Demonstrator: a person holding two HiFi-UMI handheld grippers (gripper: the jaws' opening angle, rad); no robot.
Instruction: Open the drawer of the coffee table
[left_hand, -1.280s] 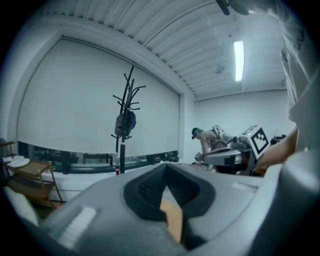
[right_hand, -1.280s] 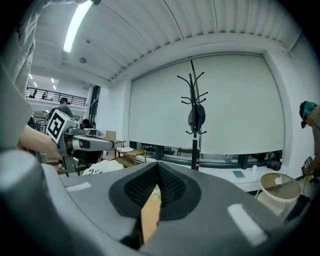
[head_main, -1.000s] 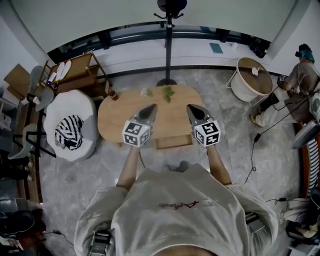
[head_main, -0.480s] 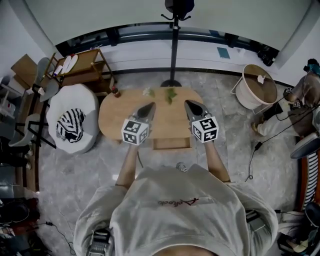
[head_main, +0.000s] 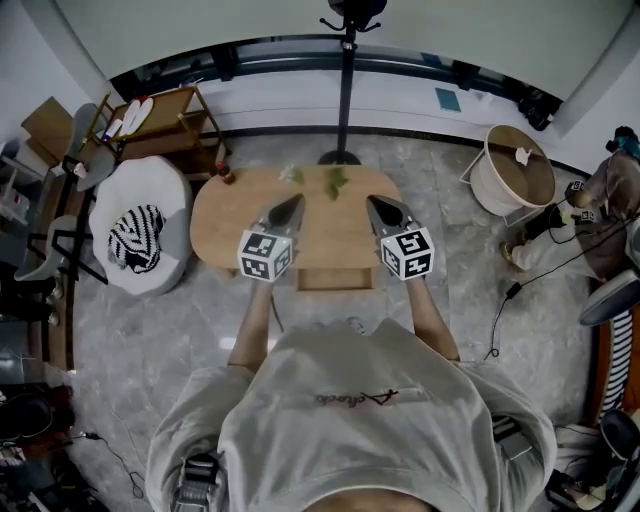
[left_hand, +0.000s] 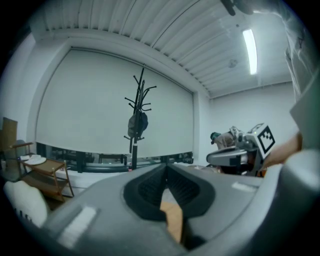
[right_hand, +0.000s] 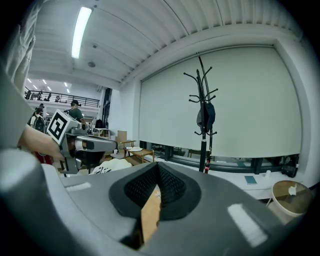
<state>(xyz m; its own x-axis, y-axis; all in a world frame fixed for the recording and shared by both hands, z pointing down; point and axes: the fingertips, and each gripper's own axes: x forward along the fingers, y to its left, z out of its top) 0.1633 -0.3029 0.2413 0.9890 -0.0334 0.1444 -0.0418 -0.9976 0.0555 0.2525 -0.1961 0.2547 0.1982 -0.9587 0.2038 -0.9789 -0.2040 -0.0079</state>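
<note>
The drawer juts a little way out from the middle of the near edge of the coffee table, and in the head view it sits between your two grippers. Your left gripper and right gripper both hover over the tabletop, jaws pressed together with nothing in them, tips pointing at the far edge. A small green thing lies at that far edge, a small bottle stands at the far left corner, and a coat stand rises beyond

Bare floor before drawer
</note>
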